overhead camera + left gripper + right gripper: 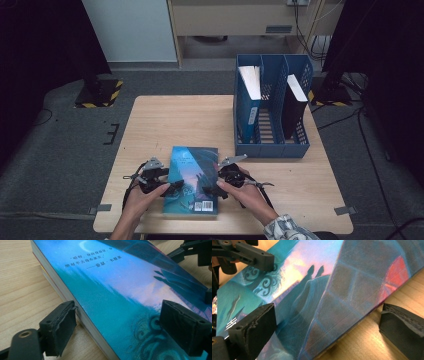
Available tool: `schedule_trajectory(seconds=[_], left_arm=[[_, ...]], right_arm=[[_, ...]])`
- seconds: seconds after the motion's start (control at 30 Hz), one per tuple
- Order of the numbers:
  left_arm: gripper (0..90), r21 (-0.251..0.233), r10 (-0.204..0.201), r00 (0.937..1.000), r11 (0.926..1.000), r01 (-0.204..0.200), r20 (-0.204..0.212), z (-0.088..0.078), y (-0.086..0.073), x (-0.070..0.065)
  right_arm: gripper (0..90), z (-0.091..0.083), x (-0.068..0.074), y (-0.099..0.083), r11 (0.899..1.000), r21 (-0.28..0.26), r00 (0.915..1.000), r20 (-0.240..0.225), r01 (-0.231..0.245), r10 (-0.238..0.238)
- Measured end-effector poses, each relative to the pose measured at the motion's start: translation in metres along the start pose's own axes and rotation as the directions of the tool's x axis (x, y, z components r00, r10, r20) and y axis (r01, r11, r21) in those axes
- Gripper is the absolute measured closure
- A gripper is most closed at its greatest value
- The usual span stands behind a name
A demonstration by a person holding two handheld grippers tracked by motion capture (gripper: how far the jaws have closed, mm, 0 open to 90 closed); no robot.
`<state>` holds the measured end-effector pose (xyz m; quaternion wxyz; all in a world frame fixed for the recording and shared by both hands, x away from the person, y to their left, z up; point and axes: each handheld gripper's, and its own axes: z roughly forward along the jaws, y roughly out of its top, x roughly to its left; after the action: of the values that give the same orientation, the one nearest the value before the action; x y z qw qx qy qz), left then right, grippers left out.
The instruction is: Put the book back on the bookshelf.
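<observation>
Thick paperback book with teal-blue illustrated cover (pixel 193 178) lies flat on near part of pale wooden table (pixel 165 120), between two hand-held grippers. Left gripper (pixel 169 188) at book's left edge, right gripper (pixel 212 191) at right edge; on each, jaws wide, straddling edge, pads not pressing.

Step in hand, likely: getting hold of book. Next move calls for closing on both edges, then lifting level.

Blue plastic three-slot file rack (pixel 271 146) stands just beyond, right; blue-spined book (pixel 248 102) fills left slot, black book (pixel 294 107) right slot, middle slot free. Rack's front wall could block a low path.

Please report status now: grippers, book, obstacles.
Left gripper and right gripper open, jaws straddling book edges. Teal paperback book flat on table. Nothing blocking.
</observation>
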<state>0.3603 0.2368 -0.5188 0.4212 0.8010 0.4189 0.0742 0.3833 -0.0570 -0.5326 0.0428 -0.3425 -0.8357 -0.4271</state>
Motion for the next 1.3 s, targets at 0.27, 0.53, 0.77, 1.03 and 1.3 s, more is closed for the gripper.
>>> schedule_trajectory(seconds=[0.27,0.53,0.77,1.03,1.3], left_arm=[[15.7,-0.002,0.007,1.0000,1.0000,-0.007,-0.005,0.0009,0.0018,-0.0010],[21.4,-0.009,0.012,0.9998,0.9999,-0.012,-0.016,0.0009,0.0035,-0.0028],[23.1,-0.021,-0.006,0.9998,0.9998,0.005,-0.019,0.0033,0.0050,-0.0009],[21.2,-0.018,0.001,0.9998,0.9998,-0.002,-0.019,0.0045,0.0051,-0.0017],[36.6,-0.045,0.007,0.9981,0.9989,-0.010,-0.062,-0.0008,0.0077,-0.0025]], right_arm=[[1.0,-0.0002,-0.0036,0.0016,1.000,-0.006,0.9998,0.012,-0.014,0.014],[1.4,-0.0020,-0.0057,0.0015,1.000,-0.005,0.9998,0.018,-0.013,0.013],[3.2,-0.0048,-0.0075,-0.0002,1.000,-0.012,0.9996,0.021,-0.020,0.020],[2.9,-0.0045,-0.0065,-0.0004,1.000,-0.013,0.9994,0.024,-0.026,0.026],[2.0,-0.0046,-0.0063,-0.0005,1.000,-0.011,0.9994,0.024,-0.024,0.024]])
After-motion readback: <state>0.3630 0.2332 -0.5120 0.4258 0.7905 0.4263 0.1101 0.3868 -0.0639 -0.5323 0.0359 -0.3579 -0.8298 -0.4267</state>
